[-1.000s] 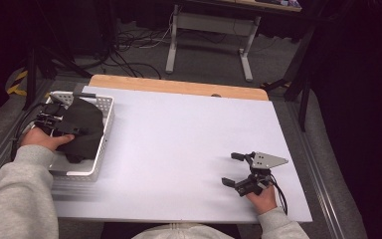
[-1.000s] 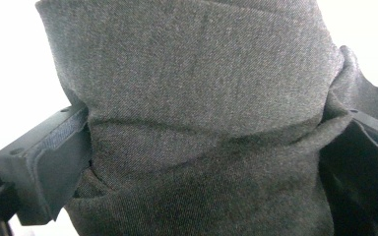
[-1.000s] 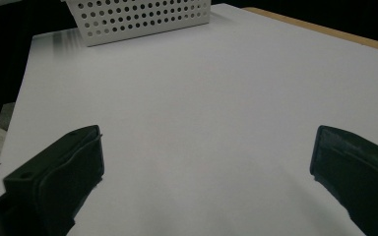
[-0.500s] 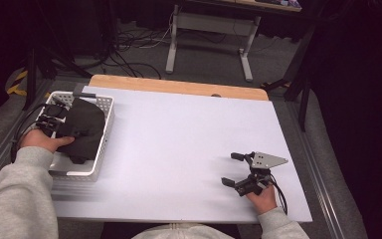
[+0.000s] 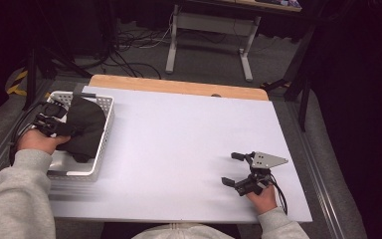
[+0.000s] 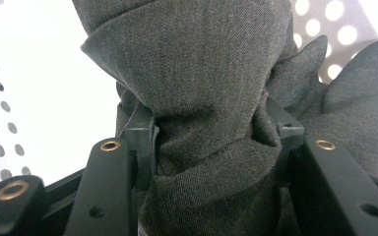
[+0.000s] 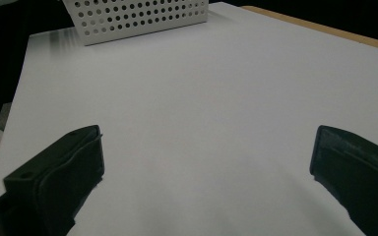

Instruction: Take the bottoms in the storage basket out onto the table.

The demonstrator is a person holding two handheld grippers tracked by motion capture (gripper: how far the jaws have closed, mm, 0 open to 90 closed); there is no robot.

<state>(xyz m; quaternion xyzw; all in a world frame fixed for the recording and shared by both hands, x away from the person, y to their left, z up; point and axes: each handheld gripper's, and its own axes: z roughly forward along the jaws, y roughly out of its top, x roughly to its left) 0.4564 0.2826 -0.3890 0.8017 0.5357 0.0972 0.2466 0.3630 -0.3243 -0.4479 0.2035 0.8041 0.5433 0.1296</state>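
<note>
— High view first, biggest thing down: what's there?

— A white table (image 5: 179, 134) with a wooden strip along its far edge, then a white perforated basket (image 5: 104, 134) at the table's left side. A dark grey cloth (image 5: 84, 127) lies bunched inside the basket, partly draped toward its right wall.

— And the left gripper (image 5: 54, 127)?

— It reaches into the basket from the left, over the near rim. In the left gripper view its jaws have just been closing, and a thick fold of the cloth (image 6: 211, 123) sits between them, pinched on both sides by the pads (image 6: 142, 142).

— The right gripper (image 5: 238, 169)?

— It rests on the table's near right part, well apart from the basket. In the right gripper view its jaws stand wide over bare table (image 7: 202, 98), the basket (image 7: 138, 14) far off.
</note>
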